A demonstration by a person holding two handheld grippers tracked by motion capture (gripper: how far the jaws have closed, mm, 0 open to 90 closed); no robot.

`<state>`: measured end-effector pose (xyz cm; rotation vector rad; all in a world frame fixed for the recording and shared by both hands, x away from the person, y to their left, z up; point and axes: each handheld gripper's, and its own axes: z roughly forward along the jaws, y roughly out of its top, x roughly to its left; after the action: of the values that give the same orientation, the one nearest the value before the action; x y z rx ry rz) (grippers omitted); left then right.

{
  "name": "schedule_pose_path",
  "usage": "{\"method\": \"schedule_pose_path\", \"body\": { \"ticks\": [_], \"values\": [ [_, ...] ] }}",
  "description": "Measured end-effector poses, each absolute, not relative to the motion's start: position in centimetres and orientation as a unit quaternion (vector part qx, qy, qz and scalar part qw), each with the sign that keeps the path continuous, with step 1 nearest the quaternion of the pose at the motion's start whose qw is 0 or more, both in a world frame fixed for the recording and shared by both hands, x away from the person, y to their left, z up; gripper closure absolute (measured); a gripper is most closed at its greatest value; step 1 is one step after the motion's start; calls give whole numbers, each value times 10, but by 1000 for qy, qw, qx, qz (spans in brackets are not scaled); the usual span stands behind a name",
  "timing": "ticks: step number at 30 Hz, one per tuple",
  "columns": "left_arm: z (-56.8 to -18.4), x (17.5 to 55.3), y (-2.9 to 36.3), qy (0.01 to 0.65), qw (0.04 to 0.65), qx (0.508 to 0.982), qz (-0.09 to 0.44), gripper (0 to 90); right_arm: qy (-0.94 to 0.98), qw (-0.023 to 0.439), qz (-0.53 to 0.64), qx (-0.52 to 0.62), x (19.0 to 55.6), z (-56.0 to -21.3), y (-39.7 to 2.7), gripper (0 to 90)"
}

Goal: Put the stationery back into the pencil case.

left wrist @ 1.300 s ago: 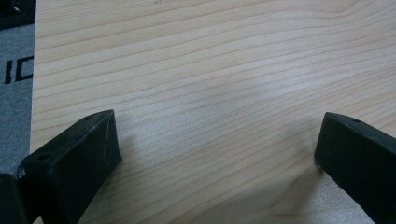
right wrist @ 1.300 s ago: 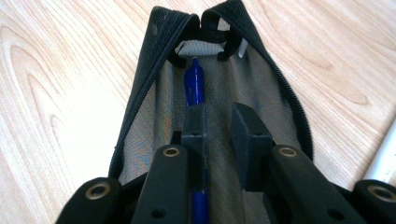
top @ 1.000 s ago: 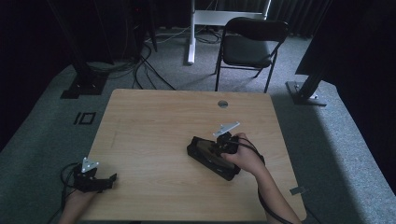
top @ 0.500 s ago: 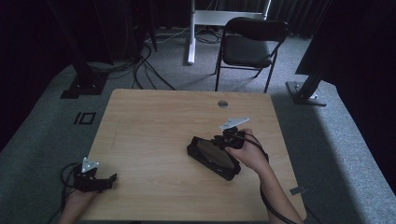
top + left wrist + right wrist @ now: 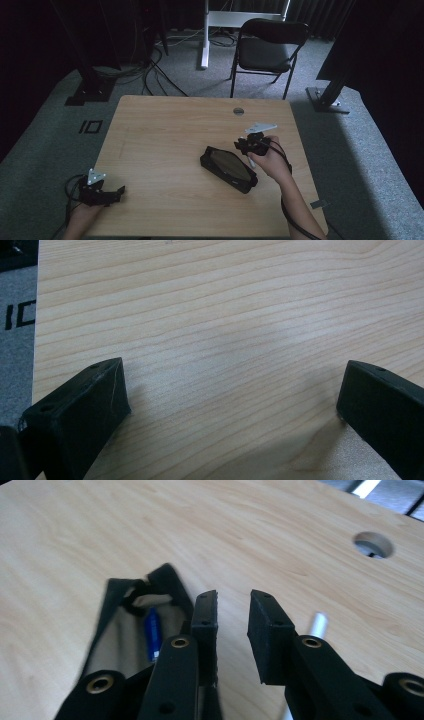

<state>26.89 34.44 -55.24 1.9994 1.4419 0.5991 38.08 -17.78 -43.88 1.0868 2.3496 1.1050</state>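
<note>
L tongs (image 5: 119, 190): my L hand (image 5: 82, 216) comes in at the near L corner of the surface (image 5: 165, 135), forearm low, tongs level, tips aimed R across the wood. Jaws stand wide apart, bare wood grain betw. them in the left gripper view; nothing held. Grey plate on top, cable trailing off the near edge.

R tongs (image 5: 242, 145): my R hand (image 5: 267, 160) sits over the R half of the surface, forearm running up from the near R edge, wrist bent inward, tips aimed L toward the pouch. Jaws nearly together, a narrow gap betw. the pads in the right gripper view, nothing in that gap; no grip.

Pouch (image 5: 229, 168): black, soft, lies flat on the surface R of centre, just L of the R tongs. Long axis diagonal in the high view: far end toward far-L, near end toward near-R. Mouth open, pale lining visible. Blue pen (image 5: 152, 632) inside, lying along the pouch axis.

White pen (image 5: 316, 625): on the wood just beyond the R jaw, partly hidden by it.

Farther: cable hole (image 5: 238, 111) near the far edge, apart from all items.
</note>
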Motion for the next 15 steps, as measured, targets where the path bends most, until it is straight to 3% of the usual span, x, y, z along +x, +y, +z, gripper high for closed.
{"method": "schedule_pose_path", "body": {
  "ticks": [15],
  "values": [
    [-552, 269, 344, 543, 298, 752, 225, 3, 784, 207, 367, 456, 398, -465, -210, 714]
  ]
}}
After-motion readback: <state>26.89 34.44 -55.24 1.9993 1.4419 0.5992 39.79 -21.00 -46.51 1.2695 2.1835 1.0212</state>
